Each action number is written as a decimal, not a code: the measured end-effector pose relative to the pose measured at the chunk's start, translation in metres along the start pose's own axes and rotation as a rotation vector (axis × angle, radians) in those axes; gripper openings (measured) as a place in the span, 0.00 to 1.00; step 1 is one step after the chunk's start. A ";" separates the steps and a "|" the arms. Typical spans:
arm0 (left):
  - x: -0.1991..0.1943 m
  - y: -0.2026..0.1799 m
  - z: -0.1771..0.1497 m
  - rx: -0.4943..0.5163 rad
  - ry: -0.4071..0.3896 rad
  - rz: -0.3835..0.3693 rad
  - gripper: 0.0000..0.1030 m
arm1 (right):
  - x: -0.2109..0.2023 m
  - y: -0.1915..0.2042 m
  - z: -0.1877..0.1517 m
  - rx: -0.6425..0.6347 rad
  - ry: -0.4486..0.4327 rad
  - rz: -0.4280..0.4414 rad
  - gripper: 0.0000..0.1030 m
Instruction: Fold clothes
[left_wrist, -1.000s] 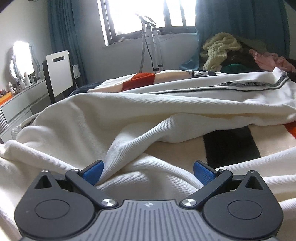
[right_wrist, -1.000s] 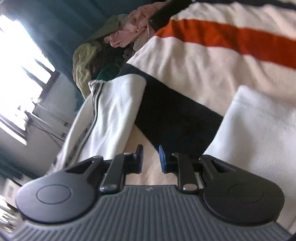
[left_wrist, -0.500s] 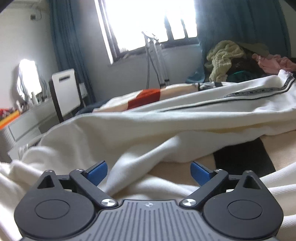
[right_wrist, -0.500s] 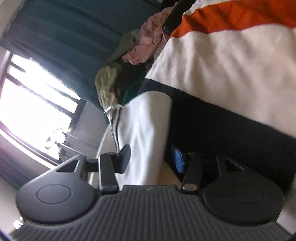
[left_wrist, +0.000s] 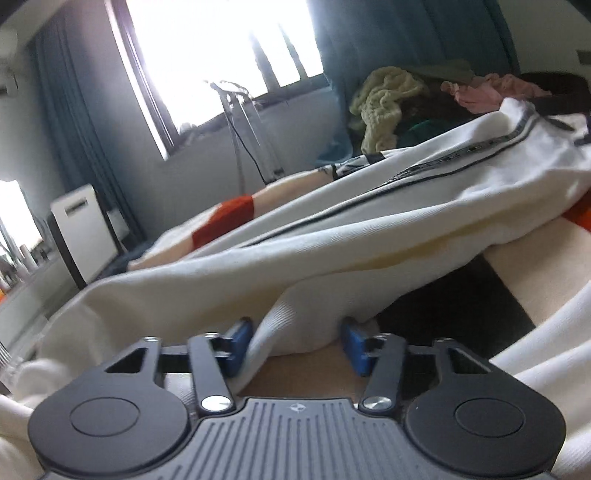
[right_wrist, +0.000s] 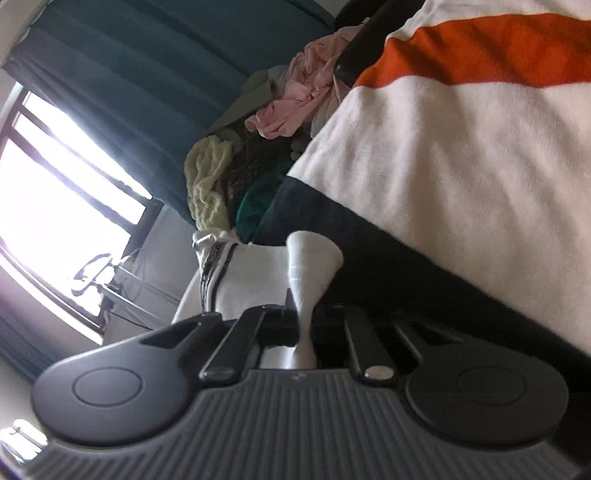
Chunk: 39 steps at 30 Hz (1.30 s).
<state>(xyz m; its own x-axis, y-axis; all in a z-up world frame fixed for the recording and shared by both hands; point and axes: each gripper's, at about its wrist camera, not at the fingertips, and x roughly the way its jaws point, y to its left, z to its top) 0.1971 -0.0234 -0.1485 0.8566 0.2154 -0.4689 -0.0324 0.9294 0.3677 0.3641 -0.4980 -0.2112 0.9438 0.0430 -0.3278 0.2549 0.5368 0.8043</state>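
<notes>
A white garment (left_wrist: 332, 240) with a dark striped trim band lies across the bed, spanning the left wrist view. My left gripper (left_wrist: 297, 343) is low at its near edge, blue pads pressed on either side of a thick bunched fold of ribbed fabric. In the right wrist view the same white garment (right_wrist: 258, 273) hangs in front of me. My right gripper (right_wrist: 304, 325) is shut on a thin pinched edge of it, which fans out beyond the fingers. That camera is rolled sideways.
The bed carries a blanket (right_wrist: 461, 166) striped cream, orange and black. A pile of other clothes (left_wrist: 388, 99), yellow-green knit and pink, sits at the far end by a teal curtain (right_wrist: 166, 74). A white chair (left_wrist: 81, 229) and a metal stand (left_wrist: 251, 122) are near the window.
The left jaws have closed from wide open onto a fold of the white garment. The right gripper opened, moved onto the garment's edge and closed on it, lifting the cloth.
</notes>
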 end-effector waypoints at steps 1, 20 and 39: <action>0.000 0.005 0.000 -0.021 0.002 -0.002 0.35 | -0.004 -0.001 0.001 0.008 -0.004 -0.002 0.06; -0.082 0.065 0.004 -0.277 -0.060 -0.280 0.09 | -0.146 -0.021 0.039 -0.114 -0.058 -0.234 0.06; -0.156 0.085 0.016 -0.418 -0.033 -0.298 0.56 | -0.266 0.072 -0.019 -0.470 0.072 -0.110 0.79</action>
<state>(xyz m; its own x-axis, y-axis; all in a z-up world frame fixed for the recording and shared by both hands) 0.0687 0.0166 -0.0310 0.8755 -0.0807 -0.4764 0.0184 0.9908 -0.1341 0.1271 -0.4552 -0.0752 0.8955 0.0143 -0.4448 0.2137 0.8629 0.4579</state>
